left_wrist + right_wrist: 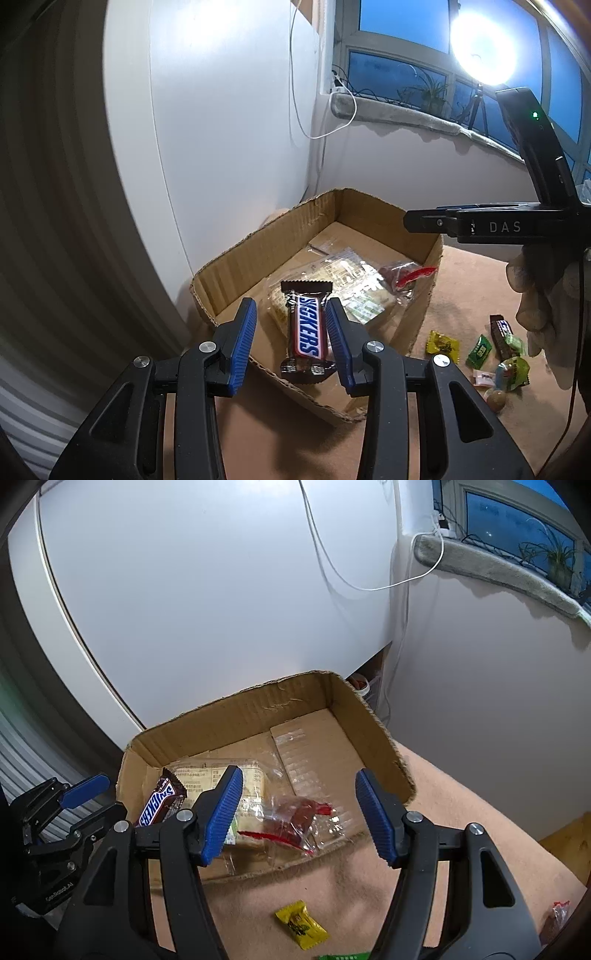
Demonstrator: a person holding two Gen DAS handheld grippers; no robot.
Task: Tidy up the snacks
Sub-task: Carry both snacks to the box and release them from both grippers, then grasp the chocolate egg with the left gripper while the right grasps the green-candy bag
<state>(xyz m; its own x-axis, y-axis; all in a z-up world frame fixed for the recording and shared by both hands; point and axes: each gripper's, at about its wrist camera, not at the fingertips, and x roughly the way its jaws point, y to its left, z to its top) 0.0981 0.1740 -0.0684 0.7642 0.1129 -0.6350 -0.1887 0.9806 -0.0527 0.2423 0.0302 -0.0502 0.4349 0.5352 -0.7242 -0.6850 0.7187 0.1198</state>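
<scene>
My left gripper stands over the near wall of the cardboard box, jaws spread, with the Snickers bar between them at lower centre of the left wrist view; the bar lies against the right pad, the left pad stands clear, so I judge it released, not pinched. To finish this drop well, I would open a little wider and back straight out, so neither pad drags the wrapper over the box's low front edge. My right gripper is also spread and holds nothing, hovering above a clear packet with red contents that lies inside the box beside a pale cracker pack. The left view alone shows the loose sweets still waiting on the tan cloth at lower right: a second chocolate bar, green candies and the person's gloved hand. The right view alone shows a yellow candy at bottom centre, close under that gripper.
</scene>
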